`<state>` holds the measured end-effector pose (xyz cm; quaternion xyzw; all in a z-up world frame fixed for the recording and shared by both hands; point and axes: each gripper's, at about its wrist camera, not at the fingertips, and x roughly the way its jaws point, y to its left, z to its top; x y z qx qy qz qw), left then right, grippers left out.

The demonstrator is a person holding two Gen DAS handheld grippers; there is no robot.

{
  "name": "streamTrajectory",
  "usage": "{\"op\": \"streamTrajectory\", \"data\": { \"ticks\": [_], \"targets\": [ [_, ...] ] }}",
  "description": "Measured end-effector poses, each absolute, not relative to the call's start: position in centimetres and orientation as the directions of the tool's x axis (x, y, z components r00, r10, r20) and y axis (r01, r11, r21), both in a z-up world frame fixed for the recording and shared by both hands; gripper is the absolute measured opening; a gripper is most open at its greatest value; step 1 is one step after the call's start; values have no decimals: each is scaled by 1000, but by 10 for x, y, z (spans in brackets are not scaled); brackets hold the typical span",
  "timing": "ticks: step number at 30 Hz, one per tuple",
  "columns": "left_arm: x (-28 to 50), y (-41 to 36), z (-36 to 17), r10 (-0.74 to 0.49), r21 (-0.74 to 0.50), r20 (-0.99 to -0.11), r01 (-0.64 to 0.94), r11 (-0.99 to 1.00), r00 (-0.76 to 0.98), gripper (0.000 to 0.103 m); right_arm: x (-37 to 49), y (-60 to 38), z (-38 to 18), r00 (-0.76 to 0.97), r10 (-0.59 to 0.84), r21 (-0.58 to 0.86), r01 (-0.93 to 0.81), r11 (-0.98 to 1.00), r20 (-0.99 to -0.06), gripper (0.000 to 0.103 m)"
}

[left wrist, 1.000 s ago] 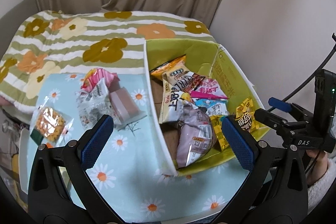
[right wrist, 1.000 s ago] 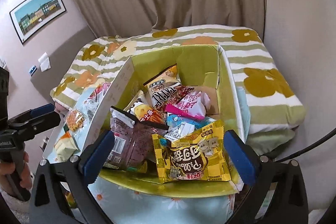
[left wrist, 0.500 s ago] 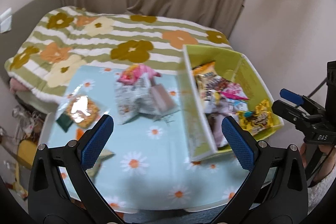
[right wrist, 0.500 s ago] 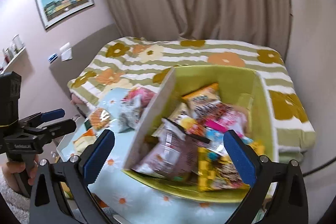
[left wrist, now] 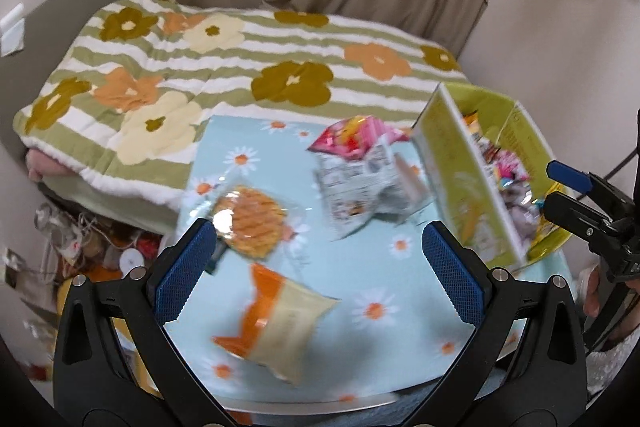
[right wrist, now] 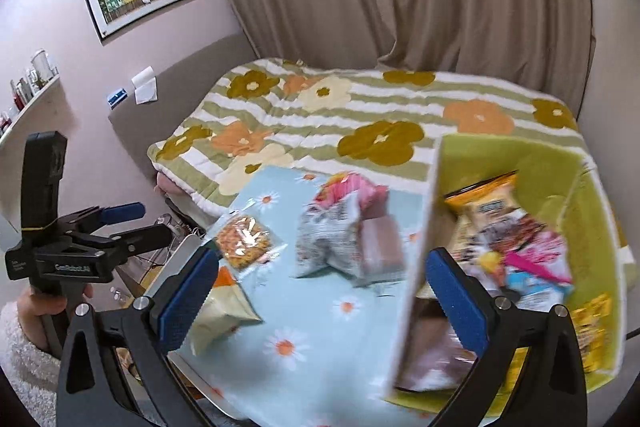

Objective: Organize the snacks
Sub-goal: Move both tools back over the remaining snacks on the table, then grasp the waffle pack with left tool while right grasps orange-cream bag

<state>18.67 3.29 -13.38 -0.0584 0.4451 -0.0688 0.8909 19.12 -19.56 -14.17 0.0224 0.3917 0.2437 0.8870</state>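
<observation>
Both sets of tongs hang spread wide and hold nothing: the left tongs (left wrist: pixel 320 271) above the desk (left wrist: pixel 376 279) just left of the box (left wrist: pixel 468 183), the right tongs (right wrist: pixel 320 303) nearer the box's left wall. Nearest, well left of the box, an orange-and-cream bag (left wrist: pixel 276 323) lies loose on the daisy cloth. Beyond it, further left of the box, sits a clear pack of round crackers (left wrist: pixel 252 219). Closer to the box, just beside its left wall, a small heap rests: a white printed bag (left wrist: pixel 356 187), a pink pack (left wrist: pixel 352 139) behind it, and a pale brown packet (right wrist: pixel 380 247) touching the white one. Inside the box many snacks (right wrist: pixel 512 243) are already piled, so the sorting looks well over half done. About five packs remain on the desk, and neither tongs has yet closed on one. Behind the desk and box lies the flowered bed (left wrist: pixel 224 67)
</observation>
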Motion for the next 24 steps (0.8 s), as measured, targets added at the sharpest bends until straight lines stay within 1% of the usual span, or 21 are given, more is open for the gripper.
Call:
{"op": "streamTrajectory", "data": {
  "ticks": [6,12,16,19,24],
  "targets": [
    [228,74,-167,-233,-169,-839,171,971,493,102,201,-141,-170,525,419,244,-371,896,-741,103],
    [256,92,-198,-279,-177,-871,271,946,405,102,205,-96,-210,450,376,272,-280,921,-810,103],
    [274,104,-216,-311,-204,-884,312,928,349,102,198,-69,-238,375,375,330,-181,927,-848,103],
    [283,108,-230,-334,-227,-890,334,915,310,102,191,-49,-260,322,350,342,-83,936,-880,103],
    [294,113,-247,-348,-246,-896,343,907,277,102,183,-26,-288,270,289,310,38,950,-918,103]
  ]
}}
